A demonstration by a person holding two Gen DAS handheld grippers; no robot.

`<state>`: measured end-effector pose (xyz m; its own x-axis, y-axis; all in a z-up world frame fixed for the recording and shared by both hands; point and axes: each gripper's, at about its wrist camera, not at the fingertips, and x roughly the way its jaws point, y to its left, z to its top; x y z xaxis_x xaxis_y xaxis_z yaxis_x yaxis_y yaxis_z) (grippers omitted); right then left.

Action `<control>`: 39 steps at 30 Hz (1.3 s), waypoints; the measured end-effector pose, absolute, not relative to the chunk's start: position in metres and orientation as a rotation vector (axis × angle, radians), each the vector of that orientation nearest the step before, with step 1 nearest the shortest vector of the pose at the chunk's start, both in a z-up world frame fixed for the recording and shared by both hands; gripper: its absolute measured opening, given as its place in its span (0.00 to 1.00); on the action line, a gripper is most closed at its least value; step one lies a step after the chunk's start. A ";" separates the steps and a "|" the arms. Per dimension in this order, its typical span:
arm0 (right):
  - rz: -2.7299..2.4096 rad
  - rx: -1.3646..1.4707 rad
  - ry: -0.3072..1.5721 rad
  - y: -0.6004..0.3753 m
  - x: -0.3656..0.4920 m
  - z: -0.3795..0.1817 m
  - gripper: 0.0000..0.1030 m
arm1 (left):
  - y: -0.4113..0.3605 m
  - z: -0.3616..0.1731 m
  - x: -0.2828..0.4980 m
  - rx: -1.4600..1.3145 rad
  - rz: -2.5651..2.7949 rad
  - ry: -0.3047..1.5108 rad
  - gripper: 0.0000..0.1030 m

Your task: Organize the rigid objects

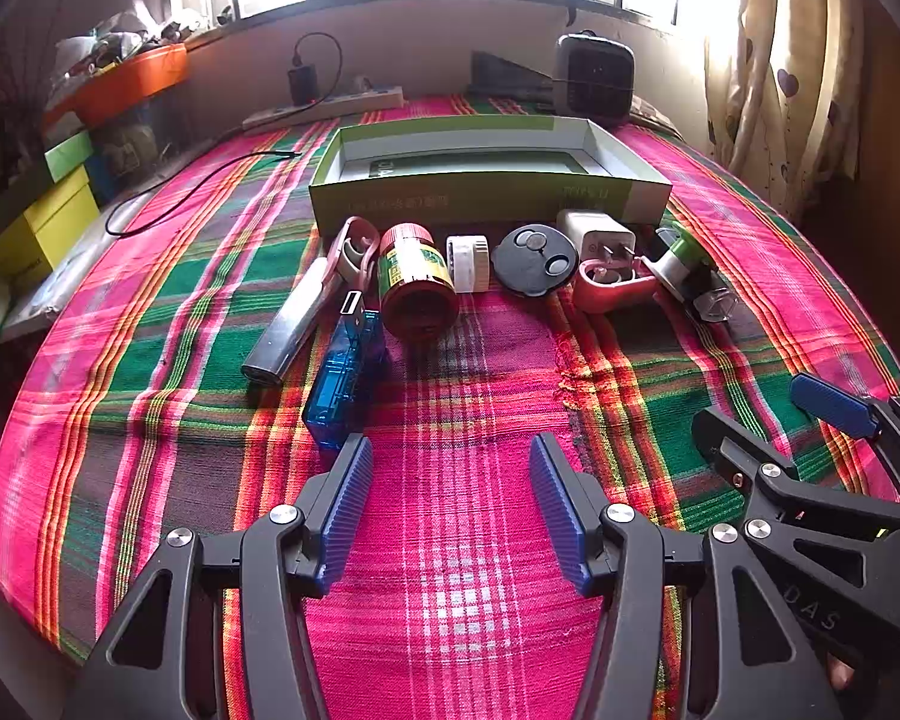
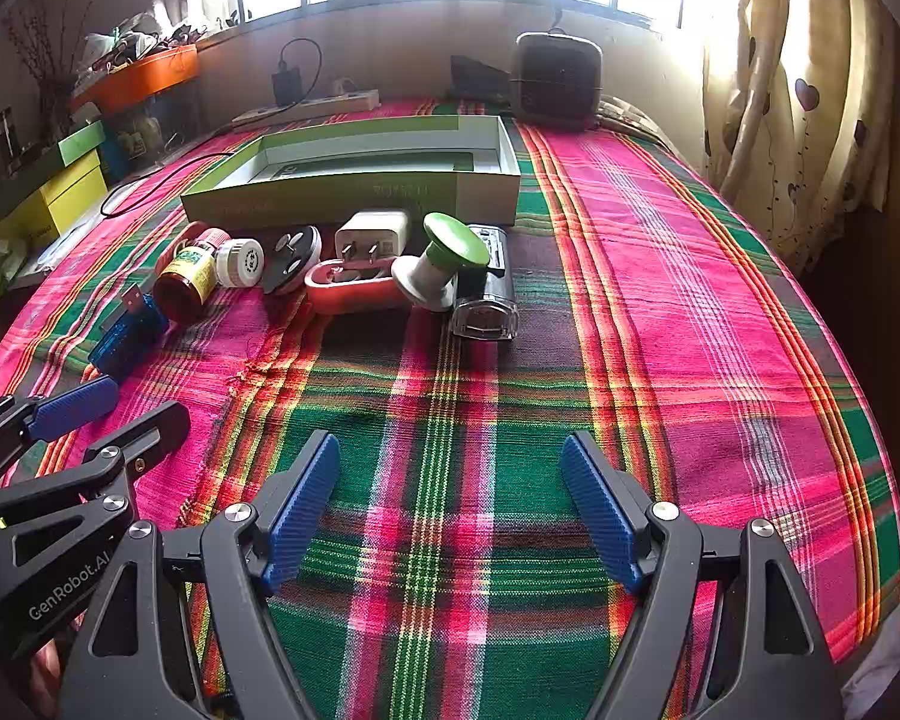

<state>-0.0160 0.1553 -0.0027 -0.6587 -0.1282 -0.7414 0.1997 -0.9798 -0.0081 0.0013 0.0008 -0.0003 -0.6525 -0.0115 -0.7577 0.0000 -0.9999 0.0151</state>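
A row of small objects lies on the plaid cloth before an open green box [image 1: 486, 192] [image 2: 354, 192]: a silver-bladed tool [image 1: 288, 324], a blue USB device [image 1: 345, 378] [image 2: 129, 339], a red-capped bottle [image 1: 417, 282] [image 2: 189, 279], a white jar [image 1: 468, 264], a black disc [image 1: 534, 261], a white charger [image 1: 597, 237] [image 2: 372, 237], a pink case [image 1: 612, 291], a green-topped spool [image 2: 444, 264] and a black-and-clear item [image 2: 486, 294]. My left gripper [image 1: 450, 450] [image 2: 120, 414] hovers open just short of the USB device. To its right, my right gripper [image 2: 450, 447] [image 1: 774, 420] is open and holds nothing.
A black heater [image 1: 594, 81] and a power strip [image 1: 330, 108] sit at the far edge under the window. A black cable [image 1: 198, 180] trails across the left side. Yellow boxes [image 1: 60, 216] and an orange tray [image 1: 126, 84] stand off to the left, curtains [image 2: 798, 90] on the right.
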 end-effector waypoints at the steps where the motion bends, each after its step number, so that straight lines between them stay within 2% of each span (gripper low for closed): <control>1: -2.703 1.198 0.132 0.155 -0.016 -0.003 0.75 | 0.001 0.000 0.001 1.306 -2.850 -0.020 0.52; 17: -2.675 1.188 0.110 0.163 -0.023 -0.001 0.75 | -0.005 0.001 0.001 1.328 -2.874 -0.025 0.52; 29: -2.684 1.245 0.076 0.183 -0.061 0.004 0.75 | -0.020 0.015 0.004 1.325 -2.954 0.078 0.52; 39: -2.652 1.297 0.109 0.185 -0.091 0.003 0.75 | -0.040 0.022 0.001 1.283 -2.940 0.077 0.52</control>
